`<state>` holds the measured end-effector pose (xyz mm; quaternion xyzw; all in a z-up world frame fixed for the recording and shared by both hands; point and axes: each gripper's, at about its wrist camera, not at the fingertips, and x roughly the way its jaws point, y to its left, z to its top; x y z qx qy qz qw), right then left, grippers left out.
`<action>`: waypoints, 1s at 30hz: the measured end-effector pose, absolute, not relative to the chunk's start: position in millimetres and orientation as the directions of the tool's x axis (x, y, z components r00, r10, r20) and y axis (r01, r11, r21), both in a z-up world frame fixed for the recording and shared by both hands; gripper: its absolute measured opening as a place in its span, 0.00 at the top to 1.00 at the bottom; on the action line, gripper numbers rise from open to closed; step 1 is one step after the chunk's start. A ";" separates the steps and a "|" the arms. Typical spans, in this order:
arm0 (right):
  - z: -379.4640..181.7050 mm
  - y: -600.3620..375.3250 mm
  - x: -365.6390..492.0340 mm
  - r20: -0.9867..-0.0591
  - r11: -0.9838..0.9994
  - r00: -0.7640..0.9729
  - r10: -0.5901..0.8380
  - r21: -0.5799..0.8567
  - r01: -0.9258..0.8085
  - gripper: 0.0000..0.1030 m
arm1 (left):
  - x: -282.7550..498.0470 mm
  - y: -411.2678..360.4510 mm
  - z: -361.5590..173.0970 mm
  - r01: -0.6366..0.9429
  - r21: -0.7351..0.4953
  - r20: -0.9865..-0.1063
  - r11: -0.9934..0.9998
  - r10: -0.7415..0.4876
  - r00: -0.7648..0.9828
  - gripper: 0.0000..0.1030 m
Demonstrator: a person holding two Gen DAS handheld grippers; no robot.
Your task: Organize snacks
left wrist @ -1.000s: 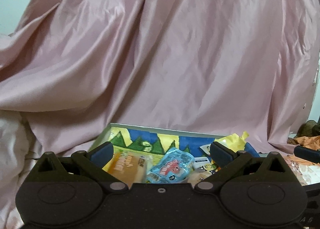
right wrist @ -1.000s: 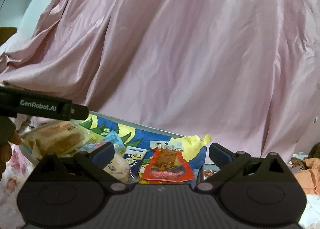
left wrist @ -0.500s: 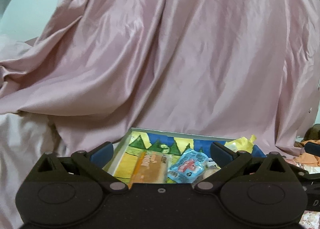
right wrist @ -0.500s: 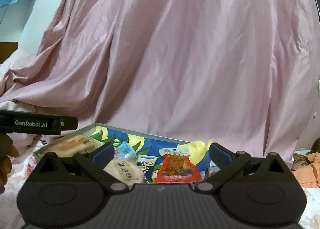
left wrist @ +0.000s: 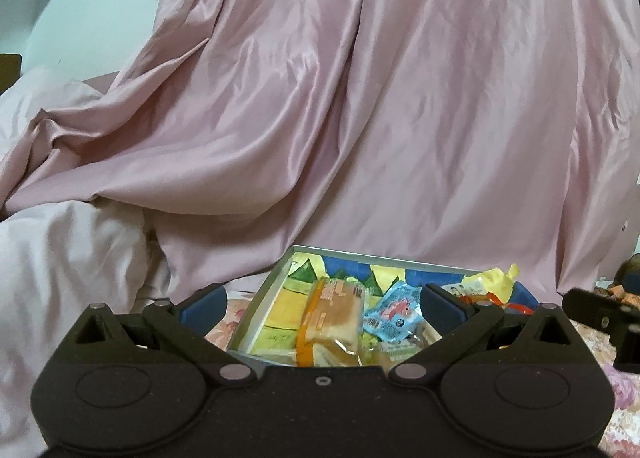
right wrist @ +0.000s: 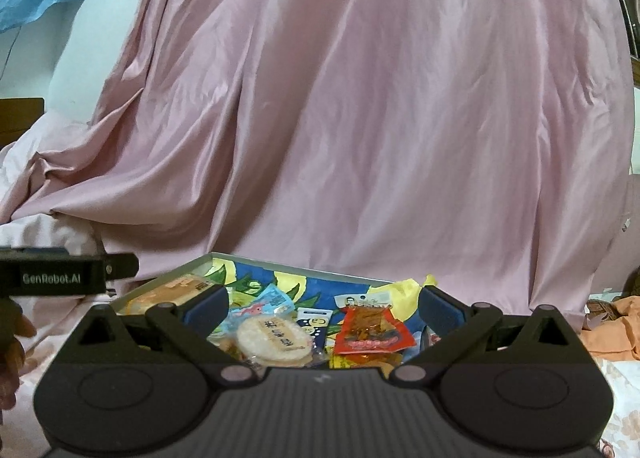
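Tray [left wrist: 256,298] rim shows at 9 and 12 o'clock; pink sheet [left wrist: 360,118] rises just behind, bare bedding at 9. Snacks crowd the tray: bread pack [left wrist: 332,318], blue packet [left wrist: 394,310], round rice cracker [right wrist: 272,338], red packet [right wrist: 372,332], yellow wrapper [left wrist: 496,278]. Left gripper [left wrist: 322,304] is spread wide and empty, bread between its fingers at 6. Right gripper [right wrist: 322,304] is likewise spread and empty, cracker and red packet between.

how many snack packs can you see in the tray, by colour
Clearly visible in the tray, right wrist view:
orange-brown bread pack: 1
light blue pack: 1
clear round rice cracker pack: 1
white and dark blue pack: 1
red pack: 1
yellow wrapper: 1
Total: 6. Others may lie hidden behind the grippers.
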<state>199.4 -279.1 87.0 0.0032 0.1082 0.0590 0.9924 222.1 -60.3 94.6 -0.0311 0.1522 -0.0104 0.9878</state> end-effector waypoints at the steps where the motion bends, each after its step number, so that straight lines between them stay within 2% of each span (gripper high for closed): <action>1: 87.9 -278.0 196.8 -0.211 0.993 0.970 0.119 0.021 -0.117 0.00 | 219.0 -59.5 94.7 0.011 -0.062 -0.294 0.998 -0.028 0.955 0.01; 17: 94.4 -272.0 164.2 -0.204 0.992 0.971 0.121 0.064 -0.110 0.00 | 171.5 -48.8 100.8 0.008 -0.075 -0.217 0.997 -0.024 0.976 0.01; 30: 91.9 -268.1 138.6 -0.202 0.991 0.973 0.112 0.099 -0.094 0.00 | 141.7 -38.0 99.8 0.014 -0.052 -0.222 0.999 -0.025 0.975 0.01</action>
